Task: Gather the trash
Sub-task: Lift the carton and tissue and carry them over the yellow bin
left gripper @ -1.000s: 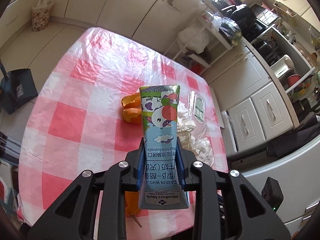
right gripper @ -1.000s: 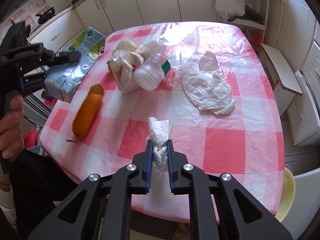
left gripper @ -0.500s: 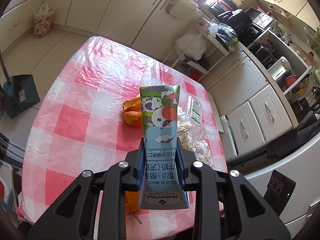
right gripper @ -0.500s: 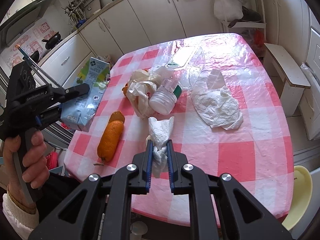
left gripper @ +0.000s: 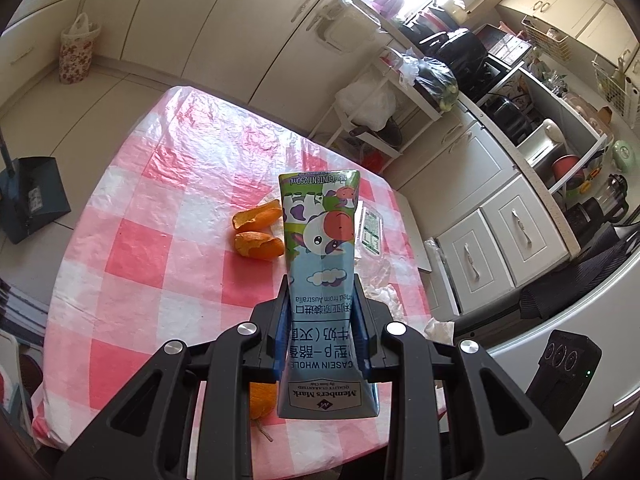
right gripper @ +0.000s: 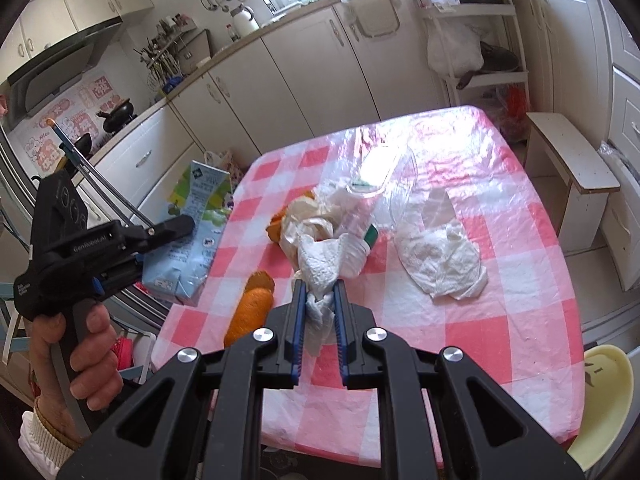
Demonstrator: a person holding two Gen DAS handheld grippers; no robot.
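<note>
Left gripper clamped on milk carton, held in the air over the checked table. Right gripper pinching a crumpled tissue, also lifted above table. Beyond, on the cloth: orange peel, carrot, plastic bottle, white paper.

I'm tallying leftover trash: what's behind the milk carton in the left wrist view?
Behind the milk carton lie two orange peels, partly covered, a clear plastic container and crumpled tissue. Anything directly behind stays hidden.
</note>
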